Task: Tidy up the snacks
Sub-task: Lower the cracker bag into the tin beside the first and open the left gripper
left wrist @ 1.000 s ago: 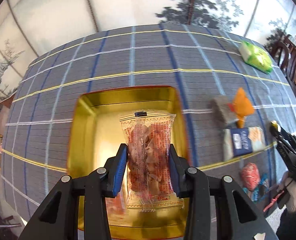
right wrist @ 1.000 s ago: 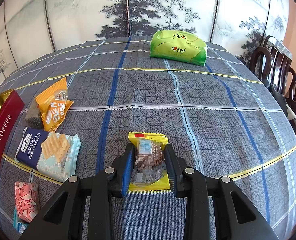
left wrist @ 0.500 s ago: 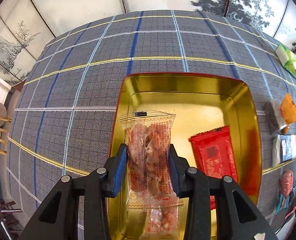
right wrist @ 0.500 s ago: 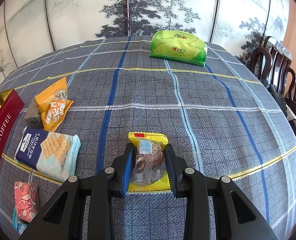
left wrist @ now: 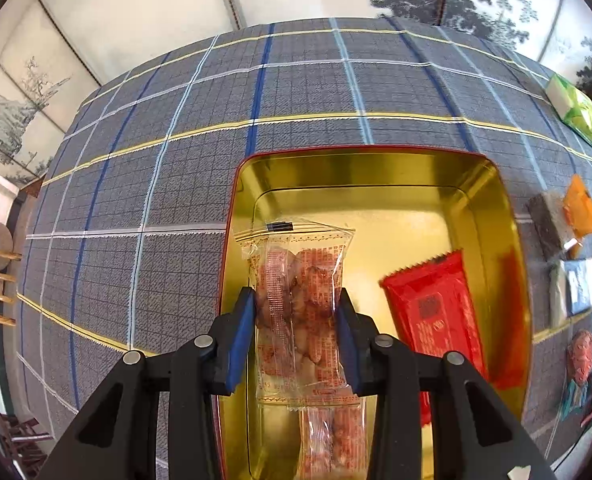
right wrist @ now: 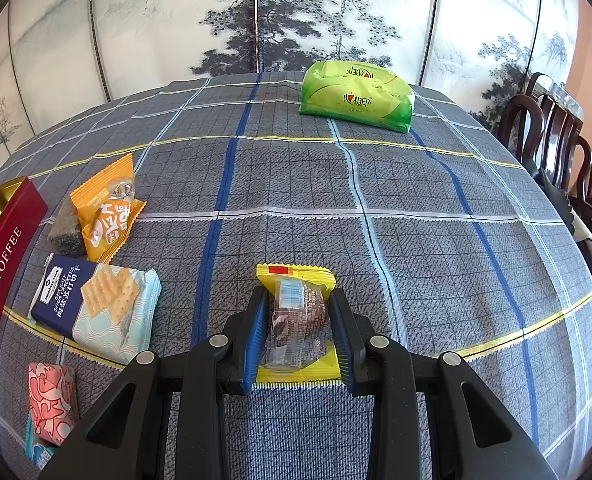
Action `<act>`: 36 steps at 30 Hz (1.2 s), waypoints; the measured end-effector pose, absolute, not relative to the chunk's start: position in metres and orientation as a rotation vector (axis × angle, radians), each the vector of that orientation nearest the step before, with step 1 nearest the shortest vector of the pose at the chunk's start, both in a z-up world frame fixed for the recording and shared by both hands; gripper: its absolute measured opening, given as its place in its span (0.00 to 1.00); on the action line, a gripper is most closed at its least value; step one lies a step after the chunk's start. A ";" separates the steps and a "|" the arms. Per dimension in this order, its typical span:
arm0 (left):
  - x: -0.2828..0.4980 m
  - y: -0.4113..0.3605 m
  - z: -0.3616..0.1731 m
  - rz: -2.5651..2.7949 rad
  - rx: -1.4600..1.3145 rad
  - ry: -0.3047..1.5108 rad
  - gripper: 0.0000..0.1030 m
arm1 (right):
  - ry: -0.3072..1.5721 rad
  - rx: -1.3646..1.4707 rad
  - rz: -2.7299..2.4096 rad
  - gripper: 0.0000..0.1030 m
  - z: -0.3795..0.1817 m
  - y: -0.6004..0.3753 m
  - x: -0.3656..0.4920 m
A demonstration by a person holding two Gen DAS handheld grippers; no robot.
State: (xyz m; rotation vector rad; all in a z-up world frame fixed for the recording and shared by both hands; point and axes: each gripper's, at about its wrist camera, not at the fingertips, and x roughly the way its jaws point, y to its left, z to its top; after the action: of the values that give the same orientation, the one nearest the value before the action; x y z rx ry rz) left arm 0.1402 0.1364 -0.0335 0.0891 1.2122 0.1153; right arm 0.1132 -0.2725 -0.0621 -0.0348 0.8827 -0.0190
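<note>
The left tool (left wrist: pixel 296 340) pinches a clear packet of reddish snacks (left wrist: pixel 298 304) by its long sides, so the packet hangs flat and can be laid down neatly. It is held over the near left part of the gold tin (left wrist: pixel 492 184), because the tin is where the snacks are being gathered. A second clear packet (left wrist: pixel 332 440) lies under it, and a red packet (left wrist: pixel 436 316) rests to the right in the tin.

The right tool (right wrist: pixel 296 332) squeezes a yellow packet with a brown cake (right wrist: pixel 296 312), which seems to sit on the table (right wrist: pixel 416 248), though that is hard to tell. It is probably waiting its turn for the tin.

Further left lie a pink packet (right wrist: pixel 50 404), a cracker packet (right wrist: pixel 96 304), an orange packet (right wrist: pixel 106 212) leaning on a dark bar (right wrist: pixel 64 232), and the tin's red side (right wrist: pixel 4 276). A green bag (right wrist: pixel 356 96) sits far back.
</note>
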 end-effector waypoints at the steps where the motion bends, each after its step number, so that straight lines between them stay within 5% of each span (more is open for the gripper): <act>1: 0.135 0.134 -0.028 0.101 0.092 1.204 0.34 | 0.883 -0.034 -0.019 0.32 -0.062 -0.273 0.113; 36: 0.076 0.067 -0.059 -0.009 0.089 1.265 0.37 | 0.886 -0.028 -0.020 0.33 -0.062 -0.273 0.114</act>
State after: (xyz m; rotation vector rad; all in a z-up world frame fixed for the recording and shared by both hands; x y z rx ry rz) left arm 0.0756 0.0665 -0.0590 0.0885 1.2653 -0.0089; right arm 0.1140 -0.2735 -0.0621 -0.0279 0.8860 -0.0202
